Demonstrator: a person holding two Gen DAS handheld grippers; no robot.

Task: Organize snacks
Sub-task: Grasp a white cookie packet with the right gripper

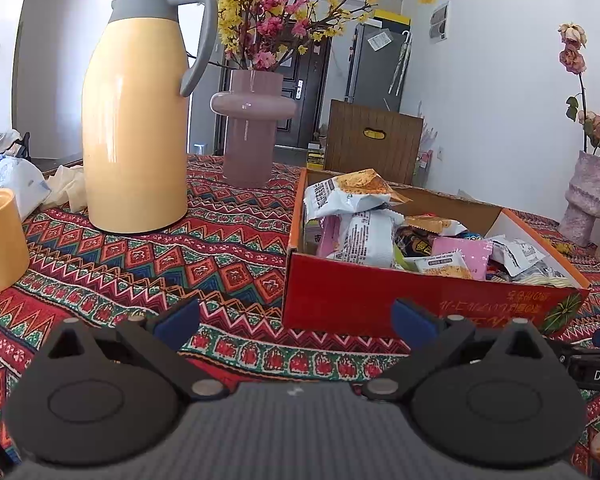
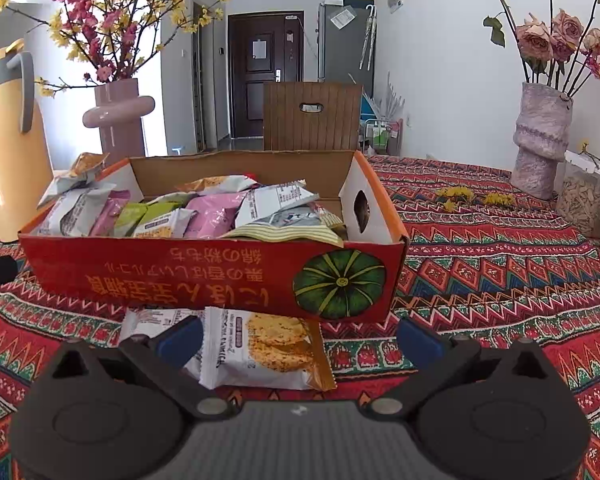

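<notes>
On the patterned counter (image 2: 480,240) the red snack box (image 2: 204,276) sits already heaped with packets. I hold my right tongs (image 2: 300,340) spread wide around a cracker packet (image 2: 268,352) lying just near the box; my left tongs (image 1: 296,324) hang released, empty, left of it.

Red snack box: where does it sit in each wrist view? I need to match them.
Left wrist: red snack box right of centre, beyond the open left gripper.
Right wrist: centre-left, just past the open right gripper.
Shared landmark: yellow thermos.
</notes>
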